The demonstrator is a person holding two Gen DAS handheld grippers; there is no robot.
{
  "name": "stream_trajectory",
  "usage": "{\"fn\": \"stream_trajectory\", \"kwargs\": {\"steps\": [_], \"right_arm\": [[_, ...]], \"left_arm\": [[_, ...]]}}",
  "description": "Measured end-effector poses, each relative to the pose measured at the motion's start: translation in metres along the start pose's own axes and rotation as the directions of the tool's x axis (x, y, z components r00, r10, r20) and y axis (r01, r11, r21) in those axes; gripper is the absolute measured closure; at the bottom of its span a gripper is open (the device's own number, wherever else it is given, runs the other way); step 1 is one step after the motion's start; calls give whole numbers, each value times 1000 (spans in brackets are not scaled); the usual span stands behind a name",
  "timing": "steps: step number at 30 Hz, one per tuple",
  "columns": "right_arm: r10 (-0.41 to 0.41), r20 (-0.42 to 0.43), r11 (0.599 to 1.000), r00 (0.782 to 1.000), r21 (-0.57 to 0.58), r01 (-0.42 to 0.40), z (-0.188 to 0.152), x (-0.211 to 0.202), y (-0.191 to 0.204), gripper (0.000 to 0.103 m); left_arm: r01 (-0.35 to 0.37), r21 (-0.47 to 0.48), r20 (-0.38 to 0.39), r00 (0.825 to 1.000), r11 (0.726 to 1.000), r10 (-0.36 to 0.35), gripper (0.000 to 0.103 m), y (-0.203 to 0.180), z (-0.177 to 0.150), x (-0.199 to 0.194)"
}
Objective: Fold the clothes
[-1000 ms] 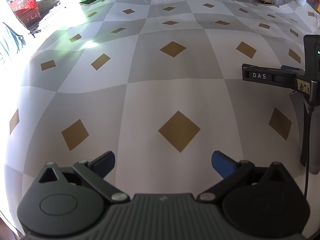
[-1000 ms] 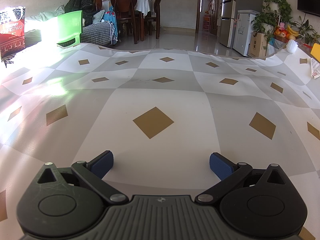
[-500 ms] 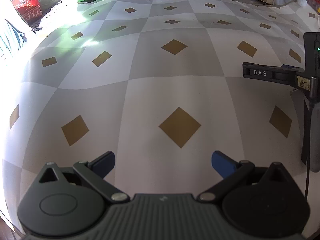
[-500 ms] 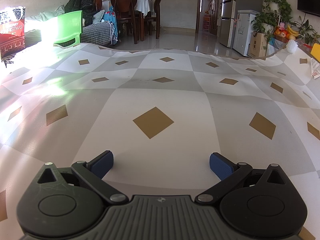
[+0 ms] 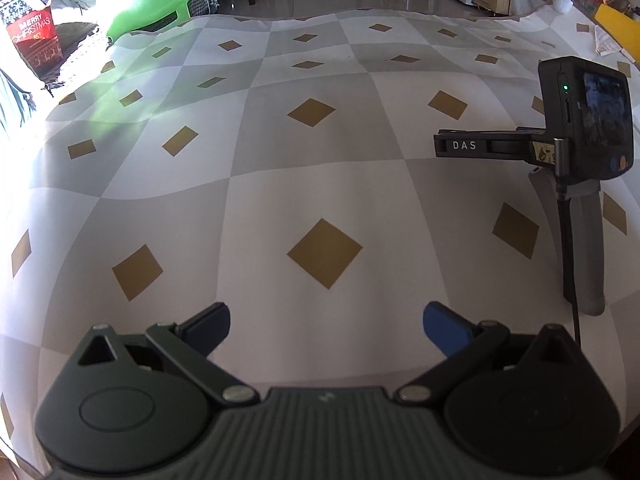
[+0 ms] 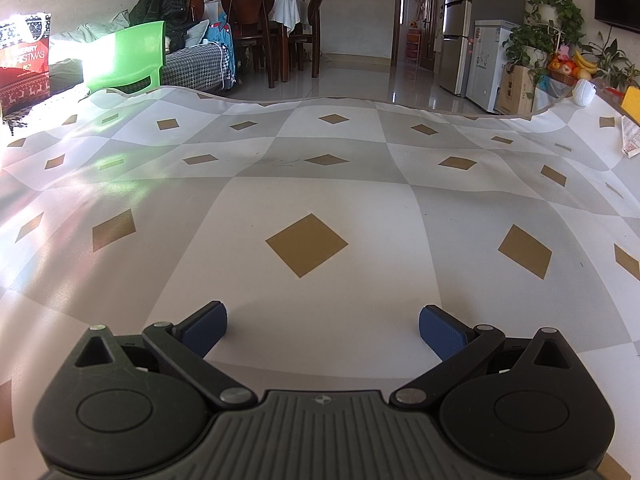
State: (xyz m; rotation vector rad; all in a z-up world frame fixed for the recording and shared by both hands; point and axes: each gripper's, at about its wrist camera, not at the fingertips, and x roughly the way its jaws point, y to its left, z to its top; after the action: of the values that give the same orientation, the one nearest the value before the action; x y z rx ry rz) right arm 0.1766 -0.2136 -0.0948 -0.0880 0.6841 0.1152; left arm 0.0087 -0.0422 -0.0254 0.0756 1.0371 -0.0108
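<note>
Change against the earlier frames: the left view is tipped up, so the far table edge, the green chair (image 5: 152, 8) and the floor beyond show more fully, and the right gripper (image 5: 460, 146) at 2 o'clock shows its whole camera body with a lit screen. The right view is unchanged.

Left gripper (image 5: 326, 322): released, jaws spread wide, blue pads (image 5: 444, 326) clear of the surface, nothing between them. In its own view the right gripper (image 6: 322, 324) is likewise released and empty; its pads (image 6: 440, 330) are ribbed blue rubber on black linkages.

Surface: a smooth, glossy tablecloth (image 6: 320, 184) in grey and white checks with tan diamonds (image 6: 306, 245). It has a slight ripple along the far hem at 12 o'clock. Sun glare washes out the 9 to 10 o'clock side.

No garment appears in either view. The cloth lies bare ahead of both grippers. A red Christmas bag (image 5: 34, 38) stands at 10 o'clock off the table, and papers (image 6: 630, 140) lie at the 2 o'clock edge.
</note>
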Motion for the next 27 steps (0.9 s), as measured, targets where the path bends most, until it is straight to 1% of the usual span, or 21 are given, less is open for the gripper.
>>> {"fn": "stream_trajectory", "kwargs": {"steps": [2, 8, 12, 16, 22, 27], "right_arm": [[0, 0, 1000, 1000, 0, 0, 0, 0, 0, 0], [0, 0, 1000, 1000, 0, 0, 0, 0, 0, 0], [0, 0, 1000, 1000, 0, 0, 0, 0, 0, 0], [0, 0, 1000, 1000, 0, 0, 0, 0, 0, 0], [0, 0, 1000, 1000, 0, 0, 0, 0, 0, 0], [0, 0, 1000, 1000, 0, 0, 0, 0, 0, 0]], "left_arm": [[0, -1, 3, 1000, 1000, 0, 0, 2, -1, -2], [-3, -51, -10, 1000, 999, 3, 0, 14, 1, 0], [-15, -58, -9, 1000, 998, 15, 0, 15, 5, 1], [-19, -57, -27, 999, 998, 18, 0, 11, 6, 5], [-8, -67, -46, 999, 998, 5, 0, 6, 5, 9], [22, -70, -75, 997, 997, -28, 0, 2, 2, 14]]}}
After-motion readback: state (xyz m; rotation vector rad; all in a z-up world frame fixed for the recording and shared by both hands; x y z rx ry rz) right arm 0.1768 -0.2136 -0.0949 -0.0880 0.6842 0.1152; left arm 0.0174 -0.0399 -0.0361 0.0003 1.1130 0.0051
